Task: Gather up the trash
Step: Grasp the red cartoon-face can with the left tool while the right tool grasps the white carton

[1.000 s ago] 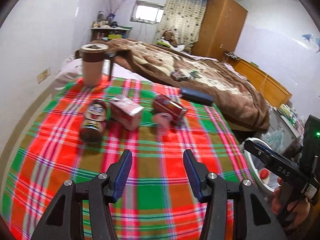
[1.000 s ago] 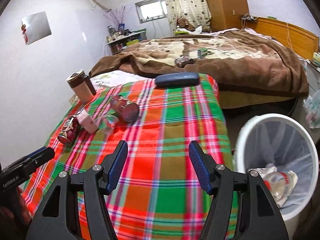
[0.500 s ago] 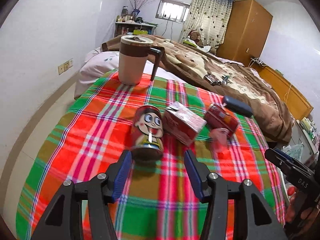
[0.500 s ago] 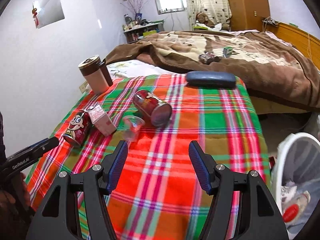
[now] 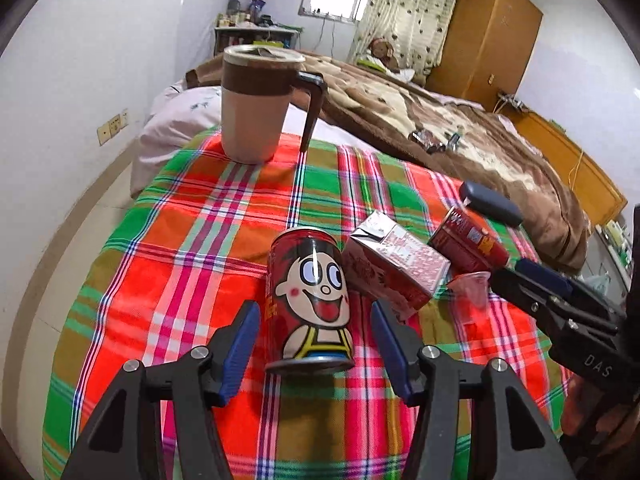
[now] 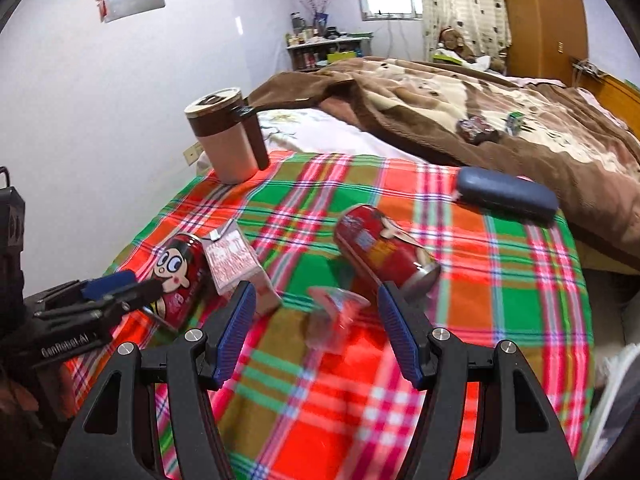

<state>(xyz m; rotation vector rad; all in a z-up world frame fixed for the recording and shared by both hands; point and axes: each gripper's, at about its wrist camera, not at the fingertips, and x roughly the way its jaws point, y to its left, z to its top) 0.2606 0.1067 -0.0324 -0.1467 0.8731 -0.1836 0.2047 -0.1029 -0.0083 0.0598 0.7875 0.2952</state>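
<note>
A red cartoon-face can [image 5: 310, 300] lies on the plaid tablecloth [image 5: 192, 264], its end between the open fingers of my left gripper [image 5: 314, 344], not touching them. It also shows in the right wrist view [image 6: 180, 280]. Beside it lie a pink-white carton [image 5: 394, 266], a small clear plastic cup [image 5: 470, 284] and a second red can [image 5: 466, 244]. My right gripper [image 6: 316, 328] is open, with the clear cup [image 6: 334, 316] between its fingers and the second can [image 6: 380, 250] just beyond. The carton [image 6: 236, 260] lies to its left.
A brown-and-beige lidded mug [image 5: 260, 104] stands at the table's far edge. A dark blue glasses case [image 6: 506, 196] lies at the far right. A bed with a brown blanket [image 6: 480, 108] is behind the table. A white bin rim [image 6: 612, 412] shows at lower right.
Both grippers moved forward toward the trash. The left now straddles the cartoon can's end; the right swung left from the bin and now frames the clear cup.
</note>
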